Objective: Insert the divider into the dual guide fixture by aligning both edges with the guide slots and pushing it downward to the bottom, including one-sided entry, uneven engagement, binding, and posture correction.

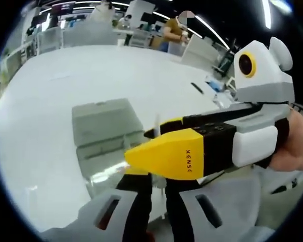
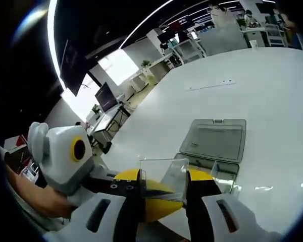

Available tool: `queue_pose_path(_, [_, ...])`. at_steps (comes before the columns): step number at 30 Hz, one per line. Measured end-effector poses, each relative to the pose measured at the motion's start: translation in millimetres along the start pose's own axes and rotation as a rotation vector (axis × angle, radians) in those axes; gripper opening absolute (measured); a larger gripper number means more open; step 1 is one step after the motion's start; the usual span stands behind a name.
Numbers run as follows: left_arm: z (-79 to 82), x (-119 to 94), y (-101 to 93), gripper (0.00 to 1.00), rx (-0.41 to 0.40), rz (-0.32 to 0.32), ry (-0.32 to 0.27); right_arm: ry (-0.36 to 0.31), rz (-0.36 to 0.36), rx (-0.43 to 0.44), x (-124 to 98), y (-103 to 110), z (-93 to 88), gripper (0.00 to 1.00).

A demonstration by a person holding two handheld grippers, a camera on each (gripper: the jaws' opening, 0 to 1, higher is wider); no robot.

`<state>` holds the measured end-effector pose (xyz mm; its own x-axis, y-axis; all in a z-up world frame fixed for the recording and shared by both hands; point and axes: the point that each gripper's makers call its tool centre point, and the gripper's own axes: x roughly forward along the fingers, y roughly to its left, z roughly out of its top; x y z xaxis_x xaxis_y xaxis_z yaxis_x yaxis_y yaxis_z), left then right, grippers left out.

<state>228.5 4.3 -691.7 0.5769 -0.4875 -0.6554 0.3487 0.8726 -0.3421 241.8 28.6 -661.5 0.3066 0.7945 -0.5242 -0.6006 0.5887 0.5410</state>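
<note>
White table [image 1: 50, 116], grey open-lidded fixture box [image 2: 215, 138] resting on it, thin flat strip [image 2: 210, 84] farther off

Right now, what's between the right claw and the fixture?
Right gripper view: the clear divider sits between the right claw jaws, the left claw crossing with its yellow tip; the fixture lies just beyond.

A broad white desk [image 1: 65, 75] sits in an open office; ceiling light strips [image 2: 141, 30], monitors [image 2: 105, 96] and a bright window [image 2: 118, 65] lie beyond.
</note>
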Motion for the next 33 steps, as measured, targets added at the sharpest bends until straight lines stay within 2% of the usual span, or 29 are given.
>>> queue_pose_path(18, [-2.4,2.2,-1.2,0.03,0.007,-0.015,0.002,0.0,-0.03,0.042,-1.5,-4.9,-2.8,0.3])
queue_pose_path(33, [-8.6,4.7,-5.8,0.02,0.011,-0.052,0.044,0.026,-0.043,0.073,-2.4,-8.7,-9.8,0.31])
